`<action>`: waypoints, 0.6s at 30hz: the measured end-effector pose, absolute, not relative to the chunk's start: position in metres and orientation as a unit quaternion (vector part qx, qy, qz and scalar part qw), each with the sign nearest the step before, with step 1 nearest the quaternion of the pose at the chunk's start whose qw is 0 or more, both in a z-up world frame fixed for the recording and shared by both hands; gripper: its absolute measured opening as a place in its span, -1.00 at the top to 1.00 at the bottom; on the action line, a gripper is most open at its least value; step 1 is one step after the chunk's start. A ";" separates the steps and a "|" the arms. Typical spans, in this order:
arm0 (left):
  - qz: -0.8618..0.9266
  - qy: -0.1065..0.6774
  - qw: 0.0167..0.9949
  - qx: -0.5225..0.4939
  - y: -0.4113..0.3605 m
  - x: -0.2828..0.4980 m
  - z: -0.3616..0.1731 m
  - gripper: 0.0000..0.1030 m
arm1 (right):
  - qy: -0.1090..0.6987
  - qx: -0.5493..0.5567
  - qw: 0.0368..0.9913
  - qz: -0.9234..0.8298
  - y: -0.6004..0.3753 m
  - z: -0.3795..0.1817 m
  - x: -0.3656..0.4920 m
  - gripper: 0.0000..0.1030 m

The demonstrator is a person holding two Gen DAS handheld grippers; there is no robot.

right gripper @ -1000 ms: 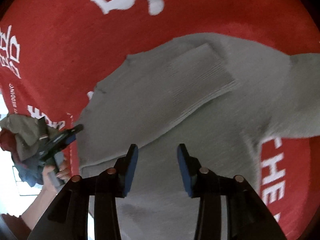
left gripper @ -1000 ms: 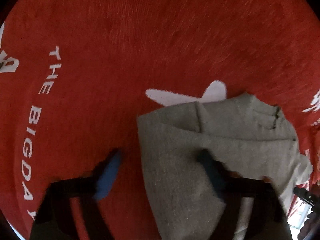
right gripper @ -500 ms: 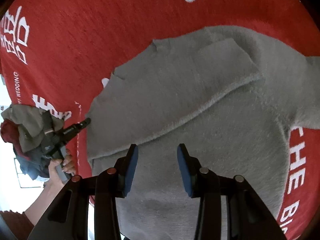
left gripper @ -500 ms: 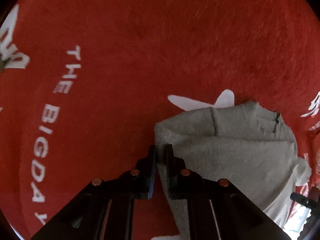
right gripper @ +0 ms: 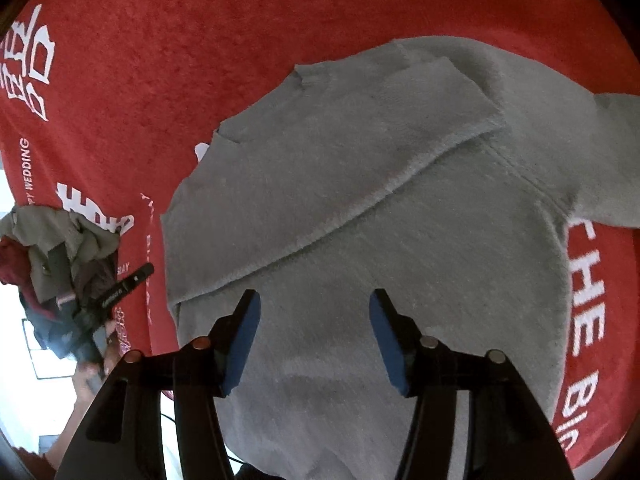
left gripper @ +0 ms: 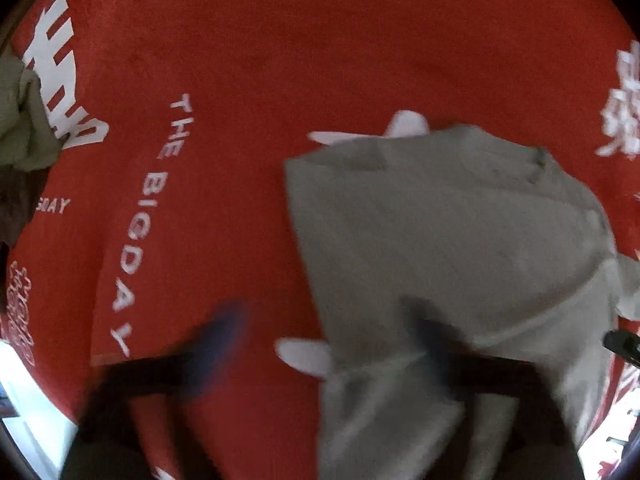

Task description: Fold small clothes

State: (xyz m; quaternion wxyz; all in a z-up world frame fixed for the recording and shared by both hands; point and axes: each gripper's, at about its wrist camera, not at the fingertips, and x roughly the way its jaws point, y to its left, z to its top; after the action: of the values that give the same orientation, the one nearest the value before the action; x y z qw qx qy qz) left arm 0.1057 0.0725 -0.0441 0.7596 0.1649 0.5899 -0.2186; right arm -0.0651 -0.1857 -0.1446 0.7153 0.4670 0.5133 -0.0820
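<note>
- Both tools hover over a grey knitted sweater (right gripper: pixel 400 208) on red printed cloth (left gripper: pixel 280 60).
- Left gripper (left gripper: pixel 332 344), blurred, seemingly opening wide, empty.
- Right gripper (right gripper: pixel 316 336) jaws opening, nothing clamped.

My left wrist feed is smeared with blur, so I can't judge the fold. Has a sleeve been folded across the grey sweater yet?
Observer: Yes. In the right wrist view, the folded sleeve lies diagonally across the body of the grey sweater.
Operator: And the second one?
Observer: The other sleeve sticks out sideways onto the red cloth, not yet folded.
Operator: Are the right tongs gripping anything?
Observer: No. The right tongs hover over the sweater's body with the jaws opening and nothing pinched between the pads.
</note>
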 end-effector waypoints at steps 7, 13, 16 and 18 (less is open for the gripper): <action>-0.262 0.592 0.728 0.225 0.029 0.043 -0.036 -0.99 | 0.511 0.471 0.713 -0.091 -0.189 -0.138 -0.093 -0.18; -0.309 0.597 0.703 0.231 -0.015 0.000 -0.028 -0.99 | 0.500 0.488 0.708 -0.108 -0.202 -0.136 -0.124 -0.28; -0.322 0.584 0.710 0.226 -0.030 -0.010 -0.022 -0.99 | 0.488 0.504 0.703 -0.119 -0.219 -0.142 -0.132 -0.28; -0.325 0.583 0.711 0.221 -0.036 -0.011 -0.021 -0.99 | 0.473 0.520 0.699 -0.131 -0.238 -0.151 -0.131 -0.28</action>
State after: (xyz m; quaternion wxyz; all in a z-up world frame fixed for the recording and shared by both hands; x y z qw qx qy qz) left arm -0.0108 -0.0360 -0.0212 0.7113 0.2206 0.5832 -0.3246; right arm -0.1308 -0.2378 -0.1507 0.6992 0.5202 0.4726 -0.1310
